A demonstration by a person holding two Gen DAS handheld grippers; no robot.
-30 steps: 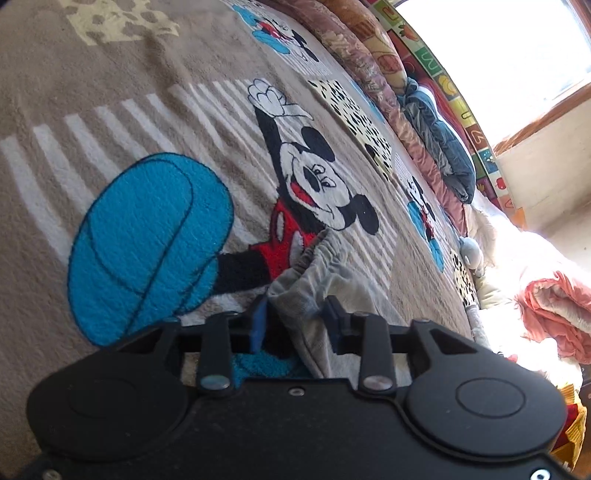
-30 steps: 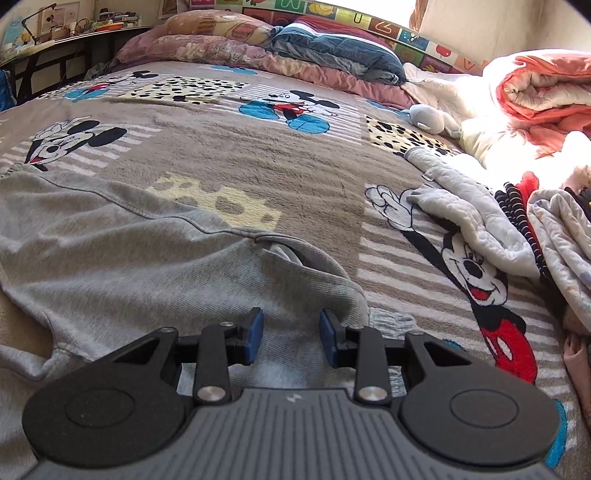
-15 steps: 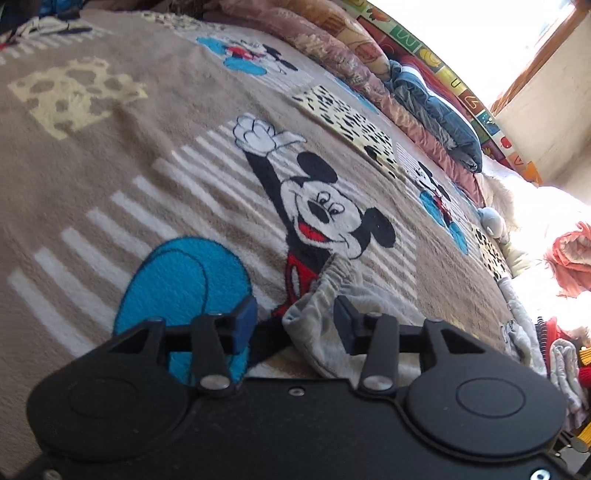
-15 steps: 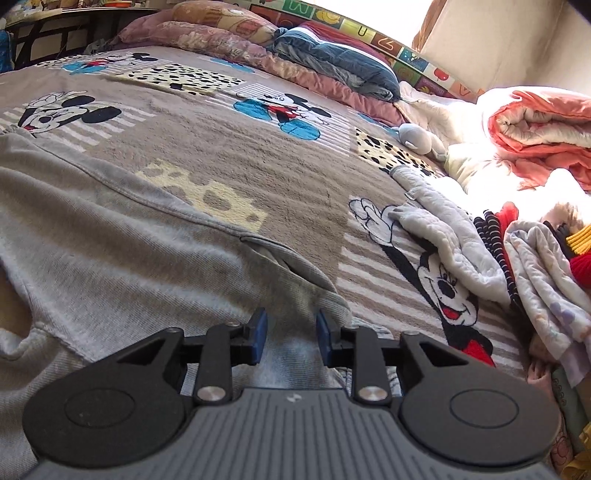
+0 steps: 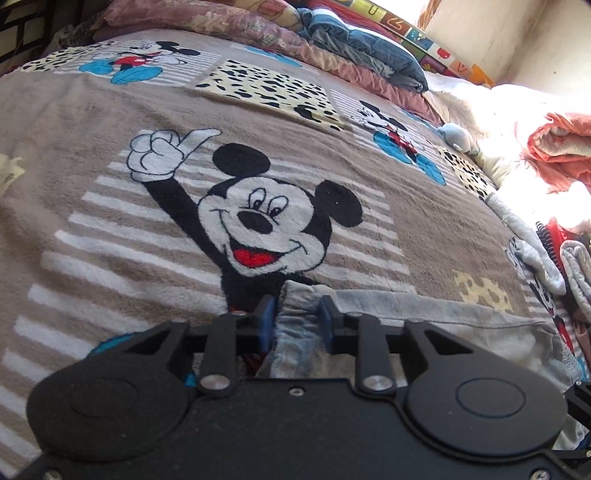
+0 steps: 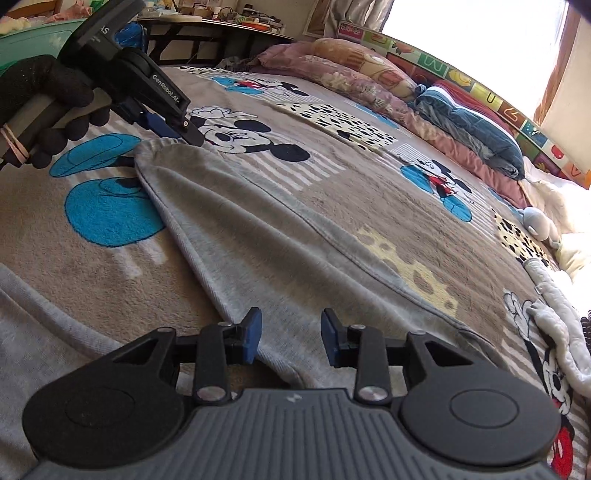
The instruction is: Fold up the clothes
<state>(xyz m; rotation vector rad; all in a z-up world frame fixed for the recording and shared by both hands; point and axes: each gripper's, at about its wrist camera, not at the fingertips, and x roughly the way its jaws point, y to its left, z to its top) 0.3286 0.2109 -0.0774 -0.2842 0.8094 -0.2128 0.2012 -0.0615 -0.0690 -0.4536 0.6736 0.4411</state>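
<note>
A grey garment lies spread on the Mickey Mouse blanket, pulled into long creases. My left gripper is shut on the grey garment's gathered elastic edge, which fills the gap between its blue pads. From the right wrist, the left gripper pinches the garment's far corner, held by a black-gloved hand. My right gripper hovers low over the near end of the garment. Its fingers are apart and the cloth lies flat beneath them.
Pillows and folded quilts line the head of the bed. A small stuffed toy and a pale garment lie at the right. A clothes pile and an orange quilt sit by the right edge. A cluttered desk stands behind.
The left gripper's fingers have closed in on the gathered edge, and its view has swung up the bed. The right gripper has turned left, bringing the left gripper and hand into view.
</note>
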